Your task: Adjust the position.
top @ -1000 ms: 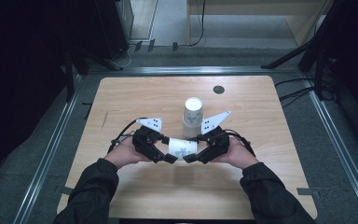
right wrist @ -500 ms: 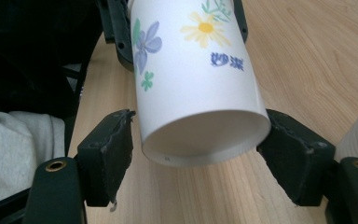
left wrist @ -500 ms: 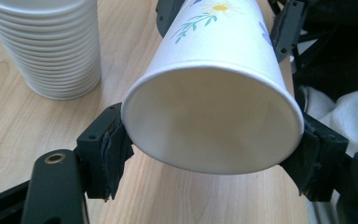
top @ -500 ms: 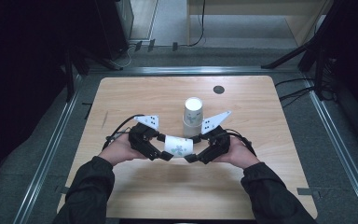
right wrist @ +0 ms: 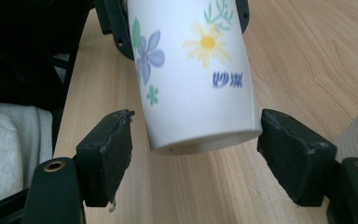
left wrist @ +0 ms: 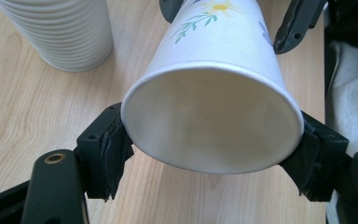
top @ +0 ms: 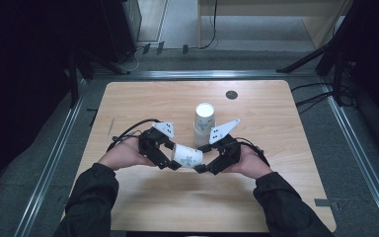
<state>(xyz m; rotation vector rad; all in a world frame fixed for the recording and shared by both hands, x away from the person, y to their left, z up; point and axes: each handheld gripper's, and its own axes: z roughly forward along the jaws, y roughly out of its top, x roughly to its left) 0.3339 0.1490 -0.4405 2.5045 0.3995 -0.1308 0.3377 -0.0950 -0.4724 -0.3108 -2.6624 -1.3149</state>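
between both hands the paper cup [top: 188, 156] has tipped sideways — left gripper [top: 170, 160] clamping its rim (right gripper [top: 203, 167] spread wide).

The stack of cups [top: 204, 123] near the table [top: 138, 103] middle stands just behind both grippers and blocks that way, a small dark disc [top: 232, 94] sits toward the far right corner, and the near edge plus both far corners look bare and passable.
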